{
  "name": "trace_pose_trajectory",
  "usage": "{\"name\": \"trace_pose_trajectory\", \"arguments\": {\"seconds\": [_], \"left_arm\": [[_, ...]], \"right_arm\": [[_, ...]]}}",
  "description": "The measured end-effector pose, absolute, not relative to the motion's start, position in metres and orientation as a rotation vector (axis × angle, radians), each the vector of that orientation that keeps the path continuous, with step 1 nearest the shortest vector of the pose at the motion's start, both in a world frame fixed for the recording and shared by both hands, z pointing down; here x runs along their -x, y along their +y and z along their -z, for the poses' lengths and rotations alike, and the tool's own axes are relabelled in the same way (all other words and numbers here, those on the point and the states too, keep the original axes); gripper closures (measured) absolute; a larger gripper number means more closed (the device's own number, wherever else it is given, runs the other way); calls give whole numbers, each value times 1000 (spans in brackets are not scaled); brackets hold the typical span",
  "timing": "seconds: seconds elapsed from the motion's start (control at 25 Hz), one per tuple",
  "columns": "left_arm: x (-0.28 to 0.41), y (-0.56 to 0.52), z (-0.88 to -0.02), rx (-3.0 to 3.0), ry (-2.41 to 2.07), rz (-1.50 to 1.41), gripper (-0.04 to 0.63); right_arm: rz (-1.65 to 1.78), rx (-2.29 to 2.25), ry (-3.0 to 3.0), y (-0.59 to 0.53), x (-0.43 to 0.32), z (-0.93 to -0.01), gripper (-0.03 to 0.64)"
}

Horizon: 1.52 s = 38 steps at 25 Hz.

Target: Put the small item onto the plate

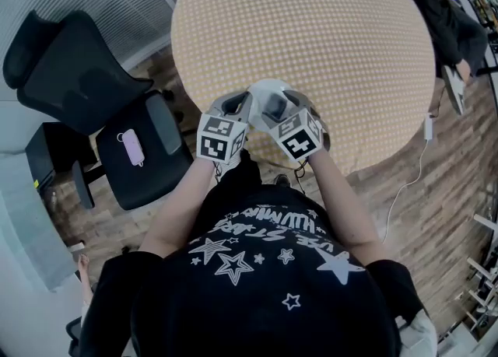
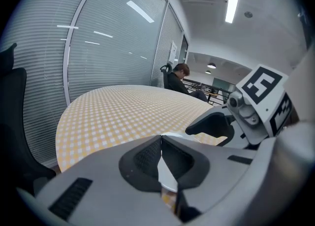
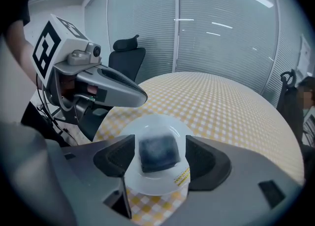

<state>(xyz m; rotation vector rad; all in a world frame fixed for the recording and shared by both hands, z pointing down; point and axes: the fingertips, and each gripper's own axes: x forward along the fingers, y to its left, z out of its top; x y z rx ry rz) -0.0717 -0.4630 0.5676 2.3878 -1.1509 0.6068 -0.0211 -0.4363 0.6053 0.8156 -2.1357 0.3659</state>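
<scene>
Table: A big round table [image 1: 311, 36] with a yellow and white checked cloth spreads out ahead of both claws.
Chair: A black chair [image 1: 78, 75] stands well off to the left of the left claw. A little pink thing [image 1: 132, 147] lies on its seat.
Other person: Someone in dark clothes [image 1: 440, 13] sits far ahead of the claws, at the far side of the table and to the right.
Wall: A glass wall with blinds [image 2: 108, 48] stands past the table, ahead and left of the left claw.
Left claw: The left claw [image 2: 161, 139] has its two jaws pressed together at the tips. It sits just left of the right claw. Seen from the right claw, its closed beak hangs over the left far side of the plate. It is not clear if it touches the plate.
Right claw: The right claw [image 3: 160, 144] has its jaws wide apart and grips nothing.
Plate: The white plate [image 3: 157, 121] lies on the table near its close edge, right in front of the right claw.
Small item: The small item [image 3: 157, 153] is a dark square. It lies flat in the middle of the plate, right between the right claw's two jaws. A strip of white plate shows on each side of it, so neither jaw touches it.
</scene>
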Motion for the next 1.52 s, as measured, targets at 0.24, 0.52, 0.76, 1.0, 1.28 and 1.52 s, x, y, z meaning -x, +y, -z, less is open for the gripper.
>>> {"name": "trace_pose_trajectory", "arguments": {"seconds": [0.24, 0.52, 0.76, 1.0, 1.28, 1.52], "left_arm": [[65, -461, -546, -2403, -1200, -552, 586], [45, -438, -516, -2435, -1259, -492, 587], [22, -402, -502, -2448, -1285, -468, 587], [3, -359, -492, -2444, -1311, -437, 586], [-12, -321, -477, -2449, -1350, -395, 588], [-19, -310, -469, -2481, -1324, -379, 586]], "right_arm": [[-364, -902, -2213, -436, 7, -574, 318], [-368, -1097, -2288, -417, -35, -532, 488], [-384, -1199, -2331, -385, -75, -512, 560], [-394, -1224, -2381, -349, -100, -502, 569], [-404, -1256, -2436, -319, -117, -492, 569], [-409, -1326, -2448, -311, -126, -482, 574]]}}
